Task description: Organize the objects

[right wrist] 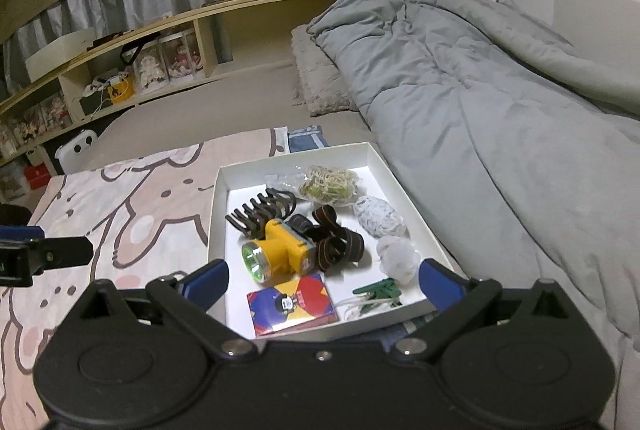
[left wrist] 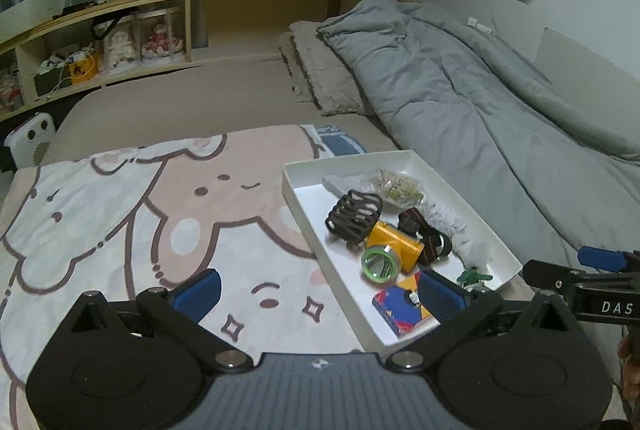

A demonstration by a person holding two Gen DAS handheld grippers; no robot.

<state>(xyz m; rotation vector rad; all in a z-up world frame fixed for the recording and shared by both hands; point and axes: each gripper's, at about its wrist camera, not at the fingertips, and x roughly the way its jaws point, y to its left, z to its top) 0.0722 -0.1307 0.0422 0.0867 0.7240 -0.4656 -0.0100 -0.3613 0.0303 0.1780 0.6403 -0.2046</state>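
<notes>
A white tray [right wrist: 218, 198] lies on the bed and holds a yellow headlamp [right wrist: 276, 248] with a brown strap, a dark claw hair clip [right wrist: 260, 210], a red-and-blue card box [right wrist: 292, 304], a bag of rubber bands [right wrist: 330, 184], crumpled white wrappers [right wrist: 378, 218] and a green clip [right wrist: 380, 290]. My right gripper [right wrist: 324, 282] hovers open over the tray's near end, nothing between its fingers. My left gripper [left wrist: 318, 292] is open too, left of the tray [left wrist: 292, 190], its right finger [left wrist: 440, 296] in front of the card box [left wrist: 400, 310]. The headlamp [left wrist: 394, 244] lies mid-tray.
A cartoon-print blanket [left wrist: 140, 210] covers the near bed. A grey duvet [left wrist: 460, 90] is heaped on the right, with a pillow [left wrist: 320, 70] behind. Wooden shelves [left wrist: 120, 42] with dolls and boxes run along the back. The right gripper's finger [left wrist: 600, 258] shows at the left view's right edge.
</notes>
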